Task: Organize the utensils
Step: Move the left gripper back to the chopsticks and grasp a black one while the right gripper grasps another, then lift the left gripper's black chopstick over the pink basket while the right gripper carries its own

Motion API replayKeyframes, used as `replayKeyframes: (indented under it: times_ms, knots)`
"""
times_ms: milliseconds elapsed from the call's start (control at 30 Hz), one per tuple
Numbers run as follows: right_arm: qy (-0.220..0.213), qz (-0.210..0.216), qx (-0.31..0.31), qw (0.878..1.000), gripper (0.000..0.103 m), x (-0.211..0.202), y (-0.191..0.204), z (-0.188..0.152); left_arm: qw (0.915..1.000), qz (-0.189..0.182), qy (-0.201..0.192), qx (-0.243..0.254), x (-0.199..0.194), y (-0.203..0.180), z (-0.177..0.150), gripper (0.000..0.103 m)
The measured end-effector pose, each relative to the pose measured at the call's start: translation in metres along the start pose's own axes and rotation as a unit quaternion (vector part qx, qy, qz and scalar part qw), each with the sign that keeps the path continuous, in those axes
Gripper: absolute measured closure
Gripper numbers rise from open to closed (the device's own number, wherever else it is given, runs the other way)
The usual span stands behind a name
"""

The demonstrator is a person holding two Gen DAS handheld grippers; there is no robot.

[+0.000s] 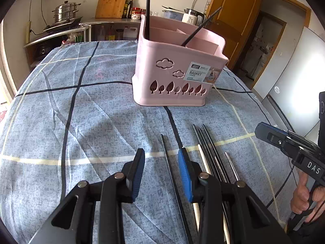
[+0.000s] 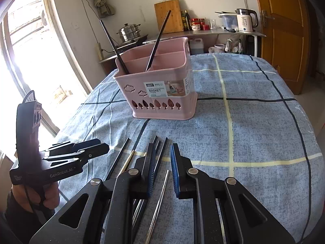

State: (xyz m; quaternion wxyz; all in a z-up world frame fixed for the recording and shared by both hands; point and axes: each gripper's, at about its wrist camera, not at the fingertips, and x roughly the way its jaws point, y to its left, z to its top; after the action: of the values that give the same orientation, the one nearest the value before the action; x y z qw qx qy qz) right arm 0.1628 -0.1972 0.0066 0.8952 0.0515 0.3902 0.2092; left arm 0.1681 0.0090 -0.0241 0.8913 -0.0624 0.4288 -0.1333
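Note:
A pink utensil basket (image 1: 178, 69) (image 2: 160, 89) stands on the blue checked tablecloth, with two black chopsticks (image 1: 147, 10) (image 2: 157, 40) leaning in it. Several chopsticks lie on the cloth in front: black ones (image 1: 211, 150) (image 2: 160, 154), a pale one (image 1: 203, 158) (image 2: 127, 162) and a metal one (image 1: 231, 165) (image 2: 160, 201). My left gripper (image 1: 161, 156) is open and empty, low over a lone black chopstick (image 1: 168, 158). My right gripper (image 2: 162, 148) is open, its fingers either side of the metal chopstick.
The tablecloth (image 1: 81, 122) (image 2: 254, 132) covers the whole table. Behind it a counter holds a steel pot (image 1: 65, 12), a cutting board (image 1: 112, 1), bottles and a kettle (image 2: 246, 20). A wooden door (image 2: 284, 30) is at the right, a window (image 2: 26, 61) at the left.

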Motion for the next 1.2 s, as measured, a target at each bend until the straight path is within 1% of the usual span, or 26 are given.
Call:
replayKeyframes:
  times_ms: [200,367,467,533,667,900,1067,1200]
  knots:
    - [0.016,-0.002,-0.003,1.0,0.087,0.014,-0.001,-0.003,0.9995,0.014,0.027,0.01,0.021,-0.004,0.0,0.076]
    - [0.03,-0.005,-0.006,1.0,0.087,0.025,0.0,-0.001,0.9991,0.024,0.03,0.016,0.026,-0.006,-0.001,0.082]
    - [0.043,-0.005,-0.005,0.999,0.087,0.035,0.0,-0.002,0.9988,0.028,0.03,0.026,0.027,-0.01,-0.001,0.089]
    - [0.052,-0.006,-0.005,0.999,0.087,0.041,0.001,-0.001,0.9985,0.03,0.03,0.034,0.027,-0.014,-0.001,0.096]
    - [0.067,-0.008,-0.008,0.998,0.087,0.052,0.003,-0.001,0.9984,0.031,0.031,0.036,0.026,-0.013,0.002,0.098]
    - [0.093,-0.022,-0.017,0.995,0.087,0.071,0.005,0.0,0.9985,0.036,0.03,0.027,0.023,-0.003,0.005,0.098]
    - [0.102,-0.03,-0.021,0.994,0.087,0.078,0.009,-0.001,0.9984,0.038,0.035,0.023,0.025,-0.001,0.005,0.097]
    - [0.106,-0.046,-0.033,0.993,0.09,0.081,0.013,0.001,0.998,0.042,0.039,0.027,0.027,-0.003,0.005,0.096]
